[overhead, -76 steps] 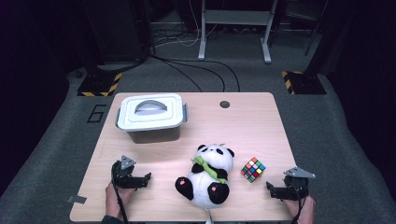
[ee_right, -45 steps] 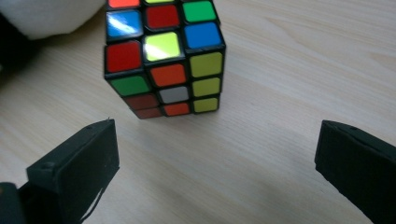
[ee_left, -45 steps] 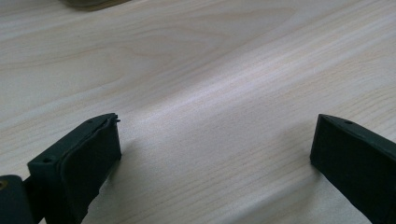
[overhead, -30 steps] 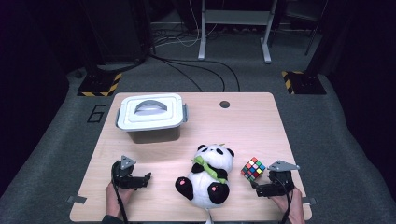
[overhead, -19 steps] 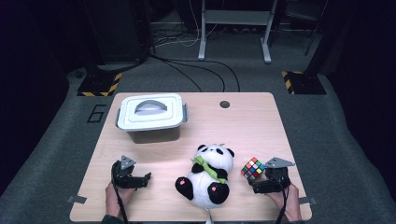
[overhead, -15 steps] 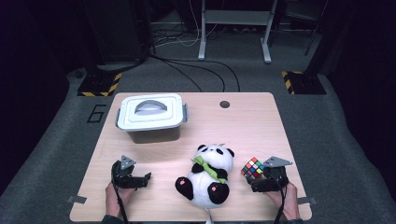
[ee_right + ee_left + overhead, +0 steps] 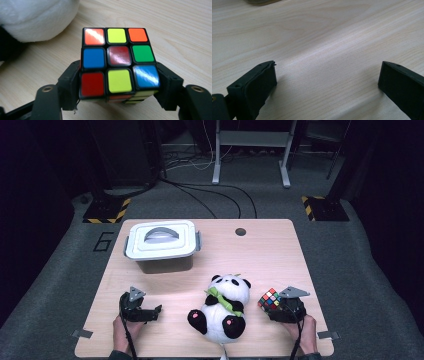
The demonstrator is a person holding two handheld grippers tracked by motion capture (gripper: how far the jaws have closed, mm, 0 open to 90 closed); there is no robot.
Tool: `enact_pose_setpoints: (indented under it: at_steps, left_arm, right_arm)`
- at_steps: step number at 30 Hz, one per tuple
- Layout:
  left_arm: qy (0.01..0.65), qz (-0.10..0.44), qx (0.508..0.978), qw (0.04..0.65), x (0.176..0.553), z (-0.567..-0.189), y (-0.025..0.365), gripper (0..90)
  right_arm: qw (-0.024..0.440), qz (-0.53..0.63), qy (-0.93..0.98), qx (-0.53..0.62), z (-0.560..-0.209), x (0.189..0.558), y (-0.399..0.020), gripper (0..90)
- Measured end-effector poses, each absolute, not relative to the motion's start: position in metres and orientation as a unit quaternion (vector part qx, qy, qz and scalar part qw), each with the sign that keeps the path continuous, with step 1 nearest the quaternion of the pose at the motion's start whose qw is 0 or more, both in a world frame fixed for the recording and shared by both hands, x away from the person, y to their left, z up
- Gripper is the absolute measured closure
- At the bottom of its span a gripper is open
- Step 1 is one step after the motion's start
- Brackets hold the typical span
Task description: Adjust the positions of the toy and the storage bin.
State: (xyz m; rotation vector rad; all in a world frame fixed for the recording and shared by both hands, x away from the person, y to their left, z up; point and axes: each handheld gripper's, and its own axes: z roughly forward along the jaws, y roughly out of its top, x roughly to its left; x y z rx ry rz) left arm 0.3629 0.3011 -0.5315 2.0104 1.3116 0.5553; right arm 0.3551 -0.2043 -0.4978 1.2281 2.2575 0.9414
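A scrambled Rubik's cube (image 7: 269, 300) (image 7: 117, 65) sits on the wooden table (image 7: 260, 255) to the right of a plush panda (image 7: 222, 305). My right gripper (image 7: 274, 306) (image 7: 118, 72) has just been closing, and its two black jaws now press on the cube's opposite sides. The panda's white fur (image 7: 37, 20) shows just beyond the cube in the right gripper view. My left gripper (image 7: 156, 312) (image 7: 327, 75) rests at the table's front left, open, with only bare wood between its jaws.
A grey lidded box (image 7: 161, 242) with a handle stands at the back left of the table. A small round hole (image 7: 240, 231) lies near the far edge. Cables and striped stand feet lie on the floor beyond.
My right gripper has slid left to the cube and its jaws have closed in on the cube's sides. The left gripper, panda and box have kept still.
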Motion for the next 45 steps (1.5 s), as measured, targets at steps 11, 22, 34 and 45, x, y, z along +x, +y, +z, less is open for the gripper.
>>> enact_pose_setpoints:
  at_steps: [11,22,34,45]
  left_arm:
    - [0.502,0.212,0.77,0.332,0.363,-0.531,0.301,1.4]
    - [0.502,0.213,0.77,0.332,0.363,-0.531,0.301,1.4]
    - [0.502,0.213,0.77,0.332,0.363,-0.531,0.301,1.4]
    - [0.502,0.213,0.77,0.332,0.363,-0.531,0.301,1.4]
  right_arm:
    - [0.214,0.337,0.803,0.444,-0.498,0.352,-0.206,33.7]
    - [0.227,0.34,0.788,0.461,-0.495,0.353,-0.219,33.7]
    - [0.25,0.333,0.762,0.496,-0.486,0.367,-0.241,33.7]
    - [0.263,0.319,0.747,0.52,-0.485,0.38,-0.256,33.7]
